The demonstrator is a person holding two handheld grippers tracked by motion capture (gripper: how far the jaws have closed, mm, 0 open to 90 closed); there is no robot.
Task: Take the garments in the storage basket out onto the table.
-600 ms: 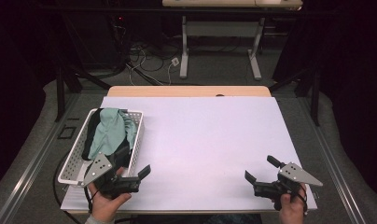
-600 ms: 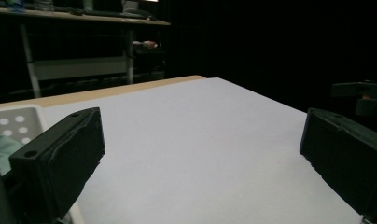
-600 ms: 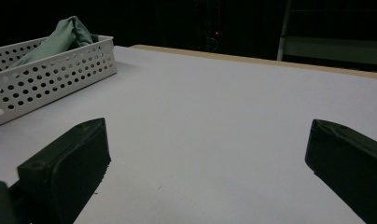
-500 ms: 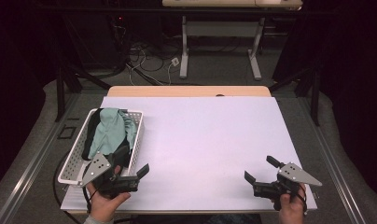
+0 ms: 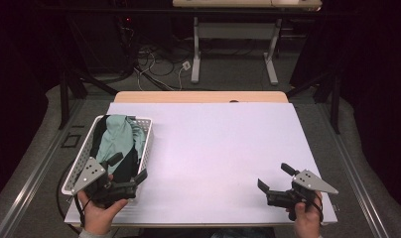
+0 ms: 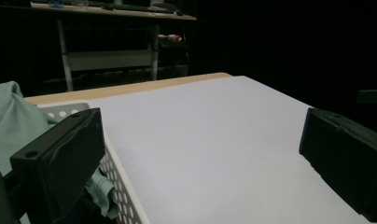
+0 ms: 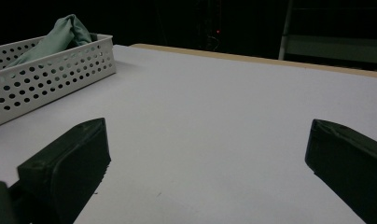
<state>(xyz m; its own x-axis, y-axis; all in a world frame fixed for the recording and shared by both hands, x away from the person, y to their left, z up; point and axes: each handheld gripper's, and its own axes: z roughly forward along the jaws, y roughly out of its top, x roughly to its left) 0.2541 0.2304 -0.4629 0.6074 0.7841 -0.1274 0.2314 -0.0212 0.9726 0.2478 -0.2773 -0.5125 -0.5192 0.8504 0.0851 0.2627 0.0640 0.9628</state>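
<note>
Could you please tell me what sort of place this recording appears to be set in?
Probably a lab or workshop bay set up for recording. A white-topped table stands among dark curtains, loose cables lie on the floor behind it, and a desk frame stands farther back. A perforated white basket holds clothes.

white sheet (image 5: 223,153) lies open; basket (image 5: 148,144) blocks its left edge.

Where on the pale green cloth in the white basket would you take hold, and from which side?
Grip the raised fold of the pale green cloth where it bunches above the white basket's rim, coming down from above. The perforated walls block a sideways approach, and the heaped fold gives the jaws something to pinch. The left hand-held gripper, jaws open beside the basket, looks nearest.
</note>
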